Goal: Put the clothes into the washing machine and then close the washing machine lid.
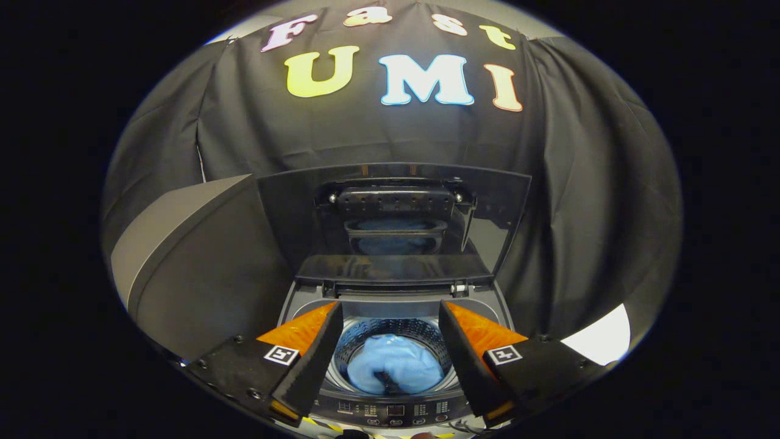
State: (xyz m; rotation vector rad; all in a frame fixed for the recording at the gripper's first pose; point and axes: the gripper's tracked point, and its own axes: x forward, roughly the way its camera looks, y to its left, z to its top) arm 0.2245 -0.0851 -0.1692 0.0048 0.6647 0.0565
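Tool [390,341]: fingers spread wide, nothing between them, hovering above the machine's front edge.
Control panel [393,411]: front rim of the washing machine [292,308], at 6 o'clock from the drum, just under the fingers.
Clothes [396,366]: blue bundle lying in the drum [390,329], seen through the gap between the fingers.
Clothes axis: crumpled heap, long axis roughly 9-to-3 o'clock across the drum; no clear pointing end (a dark patch sits on its near side, can't tell what).
Lid [393,213]: folded up at 12 o'clock, standing near upright on its rear hinge, glossy inside facing the tool.
Progress: loading looks done, judging by the clothes inside and the bare fingers.
Left: swing the lid down from 12 toward 6 o'clock.
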